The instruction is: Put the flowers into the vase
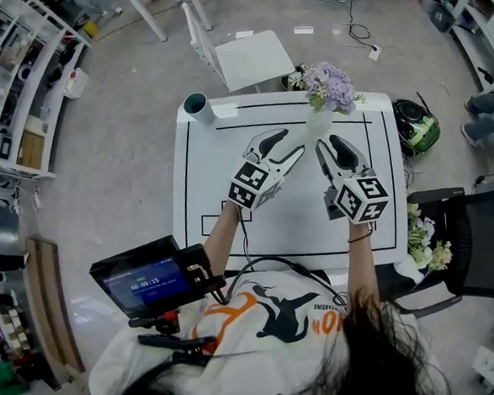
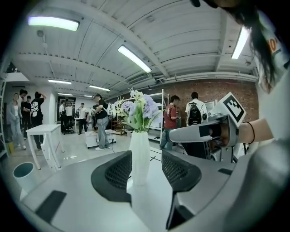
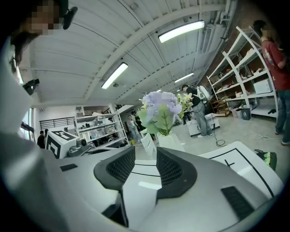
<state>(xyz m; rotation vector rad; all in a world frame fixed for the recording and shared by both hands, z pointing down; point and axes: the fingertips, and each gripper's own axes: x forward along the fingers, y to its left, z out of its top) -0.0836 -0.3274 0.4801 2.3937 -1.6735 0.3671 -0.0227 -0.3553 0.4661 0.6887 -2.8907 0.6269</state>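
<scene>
White table (image 1: 295,230) carries the white vase (image 1: 320,121) near its far edge, lilac flowers (image 1: 332,84) already inside. Left gripper (image 1: 291,142) and right gripper (image 1: 328,142) point toward it, fingers apart and empty, so the task looks complete.

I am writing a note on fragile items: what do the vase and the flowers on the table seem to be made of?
Vase: smooth matte white with no glossy highlights; probably plastic, perhaps unglazed ceramic.
Flowers: pale purple petals and even green leaves; possibly artificial fabric, but the look leaves it open.
</scene>
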